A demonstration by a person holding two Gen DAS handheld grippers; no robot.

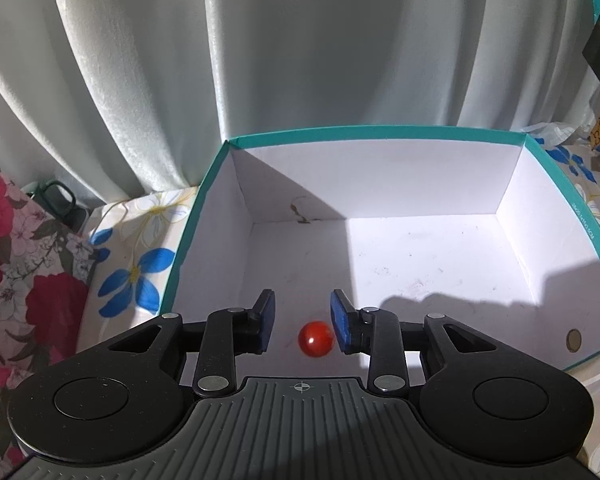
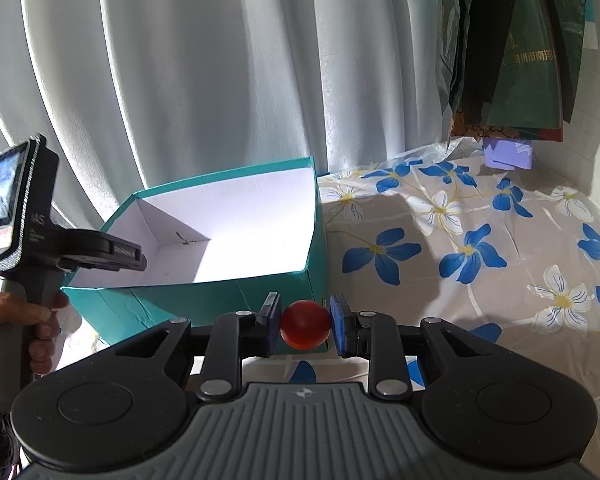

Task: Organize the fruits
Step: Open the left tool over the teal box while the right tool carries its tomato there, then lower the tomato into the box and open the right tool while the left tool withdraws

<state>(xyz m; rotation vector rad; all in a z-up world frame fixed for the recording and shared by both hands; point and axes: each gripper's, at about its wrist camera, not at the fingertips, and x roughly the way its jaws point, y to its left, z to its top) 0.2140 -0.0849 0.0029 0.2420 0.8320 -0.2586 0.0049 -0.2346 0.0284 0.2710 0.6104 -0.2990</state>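
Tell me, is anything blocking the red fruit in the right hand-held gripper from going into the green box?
Only the box's own near wall. The right hand-held gripper holds the red fruit outside the teal box, low against that wall, so it likely must rise over the rim. The left hand-held gripper reaches over the box's left side; the right side looks free.

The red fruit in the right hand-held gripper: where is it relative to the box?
The red fruit, clamped in the right hand-held gripper, is outside the teal box, in front of its near right corner.
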